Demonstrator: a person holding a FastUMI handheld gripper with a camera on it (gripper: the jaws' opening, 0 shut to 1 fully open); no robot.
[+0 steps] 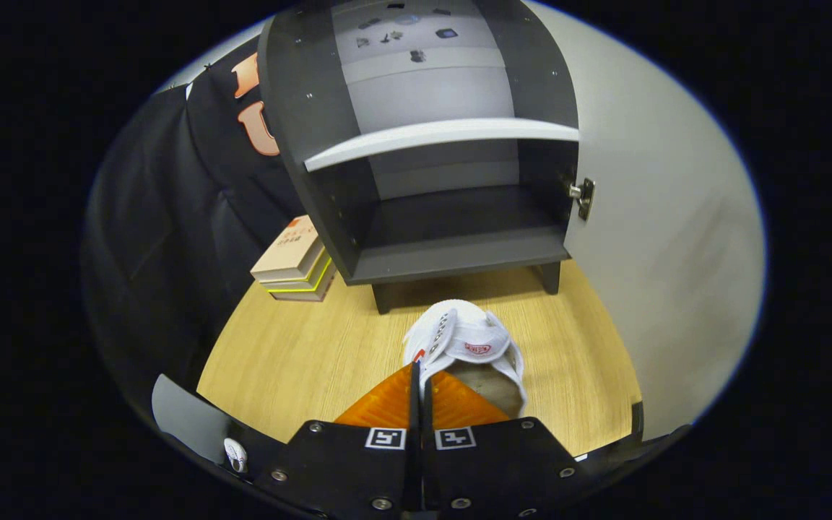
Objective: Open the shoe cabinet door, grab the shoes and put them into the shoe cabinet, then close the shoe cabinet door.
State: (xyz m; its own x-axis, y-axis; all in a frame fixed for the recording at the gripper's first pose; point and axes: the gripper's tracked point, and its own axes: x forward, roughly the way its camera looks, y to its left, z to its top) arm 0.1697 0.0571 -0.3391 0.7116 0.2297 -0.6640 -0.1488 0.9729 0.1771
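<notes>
Cabinet [452, 217] stands on short legs on the wood table [300, 354], its door [647, 238] swung wide to the right, a pale shelf [438, 136] above a bare lower bay. Books [295, 261] lie stacked just left of it. Open table runs between cabinet and shoe [468, 343]. The shoe's long axis runs away from the fingers, toe toward the cabinet. Gripper [419, 372] is pinched on the shoe's collar edge, fingers almost touching.
</notes>
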